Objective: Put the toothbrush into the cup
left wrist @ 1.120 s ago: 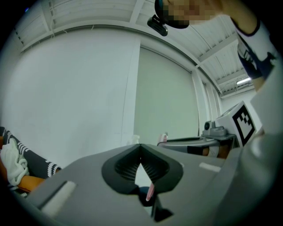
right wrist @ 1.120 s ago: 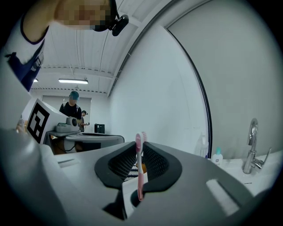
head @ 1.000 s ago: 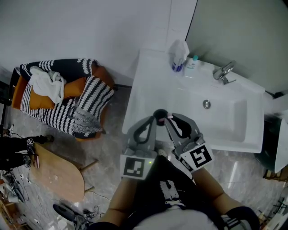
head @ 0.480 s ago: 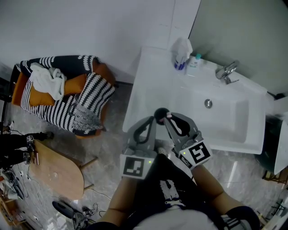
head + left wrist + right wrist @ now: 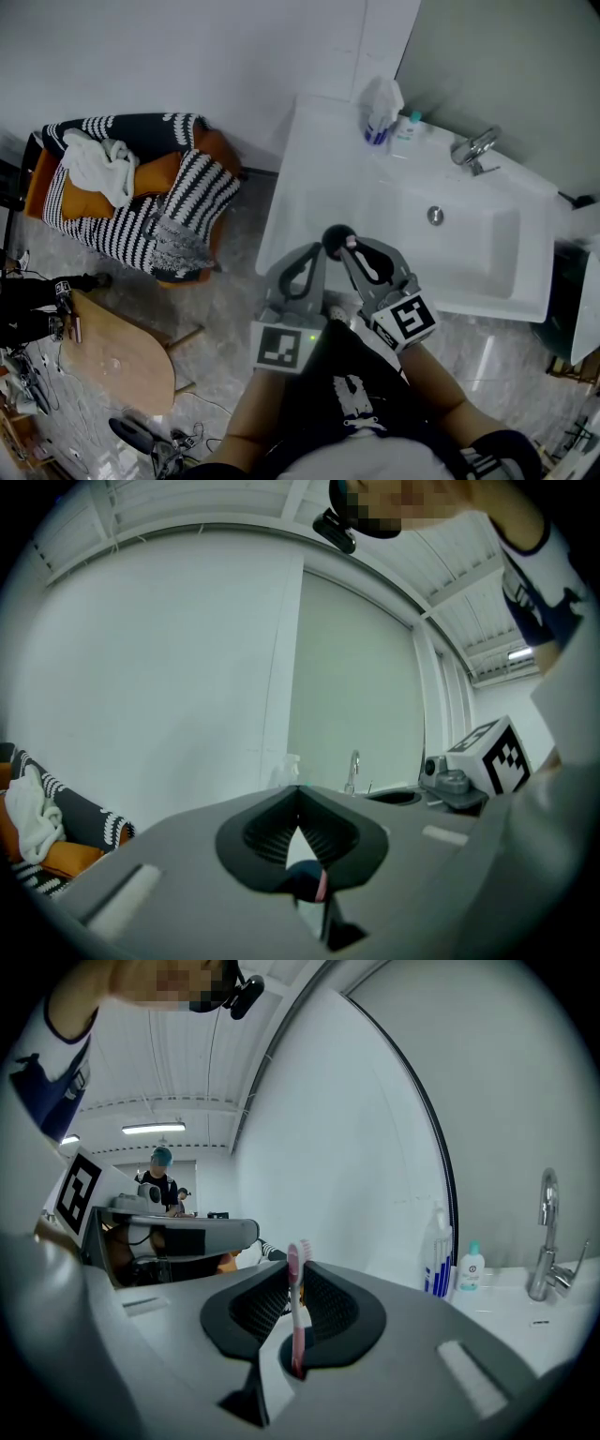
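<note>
A dark round cup [image 5: 336, 238] hangs above the front edge of the white sink [image 5: 309, 187]. My left gripper [image 5: 321, 249] is shut on it. In the left gripper view the cup [image 5: 302, 878] shows low between the closed jaws of the left gripper [image 5: 299, 799]. My right gripper [image 5: 350, 247] comes in beside it from the right, shut on a pink toothbrush [image 5: 296, 1312]. The brush stands upright between the jaws of the right gripper [image 5: 293, 1283], bristle head on top. Its pink end [image 5: 351, 243] sits right beside the cup's rim.
A faucet [image 5: 472, 150] stands at the back of the sink, with a pump bottle [image 5: 380, 112] and a small bottle [image 5: 405, 133] in the far left corner. A striped armchair [image 5: 141, 202] and a wooden table [image 5: 122, 361] stand on the floor to the left.
My right gripper has sunk a little with the toothbrush beside the cup. The left gripper and cup have kept still.
</note>
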Demonstrator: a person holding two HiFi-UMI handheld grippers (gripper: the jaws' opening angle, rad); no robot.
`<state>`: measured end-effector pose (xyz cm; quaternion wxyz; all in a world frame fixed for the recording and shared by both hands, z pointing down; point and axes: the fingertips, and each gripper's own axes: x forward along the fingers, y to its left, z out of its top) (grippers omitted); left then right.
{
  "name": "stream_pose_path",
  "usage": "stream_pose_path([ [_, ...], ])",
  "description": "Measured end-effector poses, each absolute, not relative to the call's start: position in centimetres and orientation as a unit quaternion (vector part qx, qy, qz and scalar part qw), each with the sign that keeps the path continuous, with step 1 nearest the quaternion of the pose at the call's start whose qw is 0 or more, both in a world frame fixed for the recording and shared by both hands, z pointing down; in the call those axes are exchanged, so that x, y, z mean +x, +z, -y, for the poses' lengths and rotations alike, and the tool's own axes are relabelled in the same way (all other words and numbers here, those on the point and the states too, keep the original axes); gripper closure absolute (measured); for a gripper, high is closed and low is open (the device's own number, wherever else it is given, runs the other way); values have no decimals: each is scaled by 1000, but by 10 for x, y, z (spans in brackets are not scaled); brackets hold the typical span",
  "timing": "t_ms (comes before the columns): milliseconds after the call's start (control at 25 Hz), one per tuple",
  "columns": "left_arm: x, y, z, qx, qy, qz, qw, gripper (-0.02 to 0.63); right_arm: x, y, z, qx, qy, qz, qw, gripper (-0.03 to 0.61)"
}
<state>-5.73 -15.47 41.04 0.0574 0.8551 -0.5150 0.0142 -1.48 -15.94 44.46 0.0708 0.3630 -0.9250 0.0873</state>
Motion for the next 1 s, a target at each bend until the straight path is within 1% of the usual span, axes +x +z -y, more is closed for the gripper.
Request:
stream_pose_path([
  [640,-61,413,156,856,17,513,59,614,-18,465,154,357,93,925,91,525],
  [1000,-62,413,154,857,14,512,58,614,-16,481,149,354,101,923,114,523],
])
